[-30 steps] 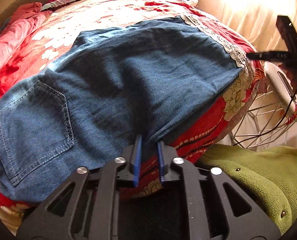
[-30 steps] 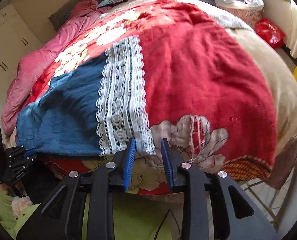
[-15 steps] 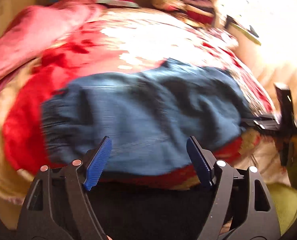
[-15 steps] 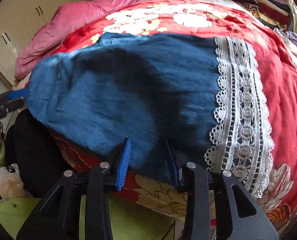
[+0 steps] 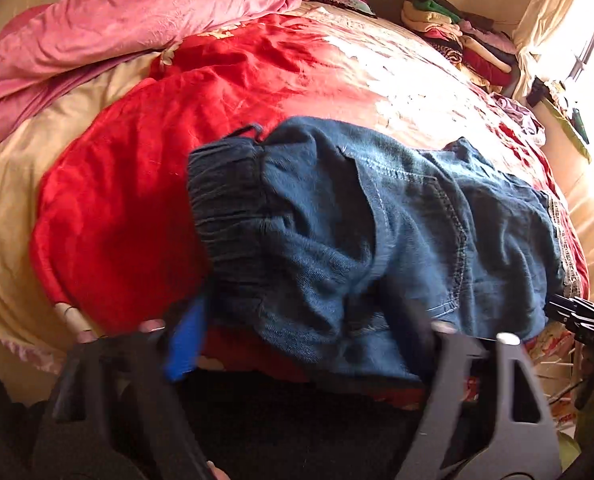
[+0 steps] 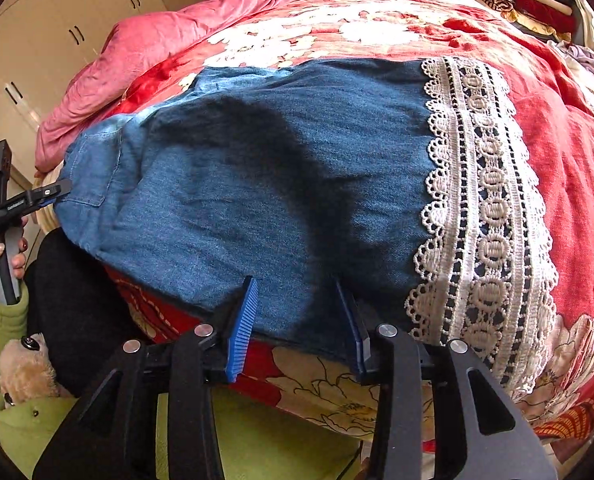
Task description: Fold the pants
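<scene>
Flanking jeans [image 6: 265, 184]: pink quilt [image 6: 169, 40], clothes pile [image 5: 457, 36]

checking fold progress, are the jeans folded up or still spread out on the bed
Mostly spread. In the right wrist view the jeans lie lengthwise along the bed edge, lace hem far from the pocket end; not a compact fold.

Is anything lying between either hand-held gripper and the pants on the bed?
Nothing visible. The right hand-held gripper already straddles the near edge of the pants, just left of the lace cuff. The left hand-held gripper, blurred, is at the near edge by the elastic waistband, with nothing between.
</scene>
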The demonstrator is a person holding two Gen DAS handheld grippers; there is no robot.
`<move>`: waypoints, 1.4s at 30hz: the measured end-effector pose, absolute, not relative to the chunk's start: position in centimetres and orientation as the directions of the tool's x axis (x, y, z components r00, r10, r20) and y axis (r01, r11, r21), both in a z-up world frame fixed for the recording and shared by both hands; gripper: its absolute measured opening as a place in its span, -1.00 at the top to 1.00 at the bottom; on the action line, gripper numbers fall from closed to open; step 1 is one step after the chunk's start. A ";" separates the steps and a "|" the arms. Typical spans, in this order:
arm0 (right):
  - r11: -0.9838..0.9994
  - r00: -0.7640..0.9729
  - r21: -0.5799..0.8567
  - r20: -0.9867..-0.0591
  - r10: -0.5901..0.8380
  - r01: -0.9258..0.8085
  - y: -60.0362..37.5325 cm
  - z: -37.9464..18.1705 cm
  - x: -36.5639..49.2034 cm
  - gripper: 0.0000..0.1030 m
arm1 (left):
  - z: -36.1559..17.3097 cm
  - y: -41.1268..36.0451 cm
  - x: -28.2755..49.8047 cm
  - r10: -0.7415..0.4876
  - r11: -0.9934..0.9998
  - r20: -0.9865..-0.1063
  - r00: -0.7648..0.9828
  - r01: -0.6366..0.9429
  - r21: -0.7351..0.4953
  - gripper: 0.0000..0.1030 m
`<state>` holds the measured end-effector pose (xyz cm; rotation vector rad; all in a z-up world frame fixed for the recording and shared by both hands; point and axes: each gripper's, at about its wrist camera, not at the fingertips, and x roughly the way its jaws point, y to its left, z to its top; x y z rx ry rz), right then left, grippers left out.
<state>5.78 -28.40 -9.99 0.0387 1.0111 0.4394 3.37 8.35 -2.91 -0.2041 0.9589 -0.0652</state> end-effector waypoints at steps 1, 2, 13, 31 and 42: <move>0.912 0.452 0.230 -0.810 0.373 -0.341 -28.4 -10.0 5.7 0.23 | -2.8 8.6 3.3 -0.151 0.977 -0.799 0.582 -0.036 -0.211 0.01; 0.911 0.452 0.233 -0.809 0.376 -0.341 -28.4 -10.0 5.7 0.23 | -2.4 9.1 3.1 -0.167 0.972 -0.789 0.591 -0.034 -0.231 0.21; 0.901 0.451 0.262 -0.796 0.404 -0.346 -29.2 -9.5 5.4 0.23 | -1.7 11.3 2.7 -0.121 0.975 -0.798 0.591 -0.080 -0.207 -0.17; 0.938 0.614 0.320 -0.715 0.333 -0.135 -41.0 -5.2 17.9 0.13 | 4.5 0.4 10.2 -0.298 0.955 -0.713 0.635 0.211 -0.210 -0.40; 0.919 0.544 0.345 -0.742 0.393 -0.193 -39.1 -7.8 21.0 0.11 | -0.3 -5.0 18.1 -0.357 0.928 -0.789 0.499 0.281 -0.242 -0.40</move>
